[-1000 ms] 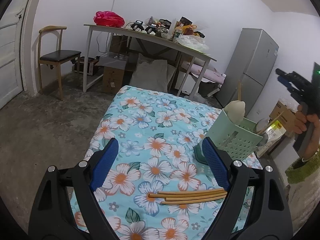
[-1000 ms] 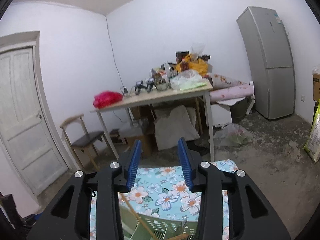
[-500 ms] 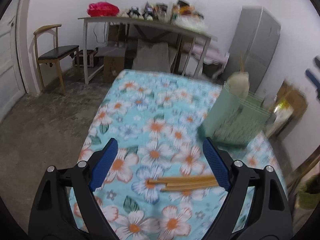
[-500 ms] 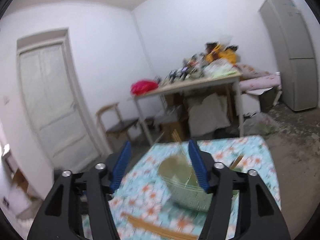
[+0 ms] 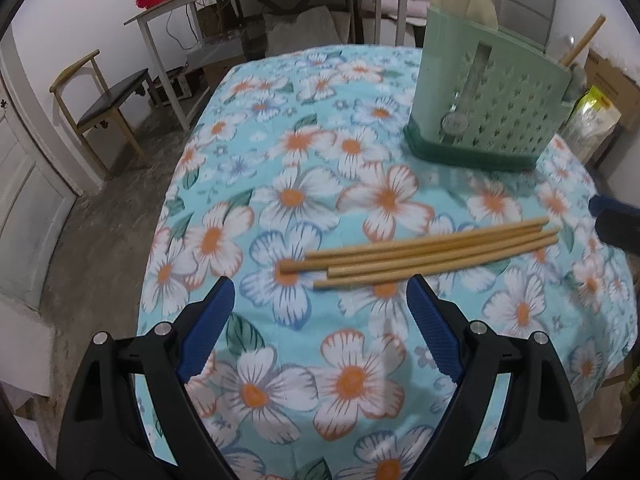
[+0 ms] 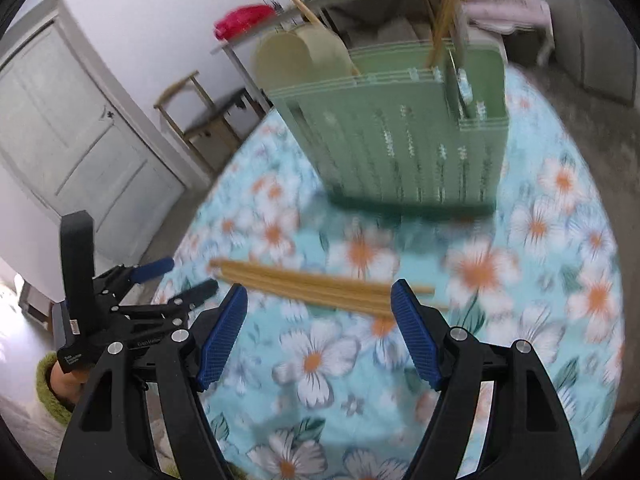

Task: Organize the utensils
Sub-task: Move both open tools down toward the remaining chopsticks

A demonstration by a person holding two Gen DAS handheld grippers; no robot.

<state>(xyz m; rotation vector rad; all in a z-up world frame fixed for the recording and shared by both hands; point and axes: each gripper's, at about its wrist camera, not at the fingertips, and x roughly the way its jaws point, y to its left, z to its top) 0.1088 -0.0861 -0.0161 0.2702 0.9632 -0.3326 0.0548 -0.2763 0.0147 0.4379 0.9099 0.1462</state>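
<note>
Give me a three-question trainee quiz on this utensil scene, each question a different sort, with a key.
1. True or false: the chopsticks lie flat on the floral tablecloth.
2. Multiple choice: the green utensil holder is A) tipped over B) upright C) held in a gripper.
3. Fill in: the left gripper and the right gripper both have ____ jaws, gripping nothing.

Key: 1 true; 2 B; 3 open.

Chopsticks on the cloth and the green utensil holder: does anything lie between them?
Nothing: in the left wrist view only bare floral tablecloth separates the chopsticks from the green utensil holder.
</note>
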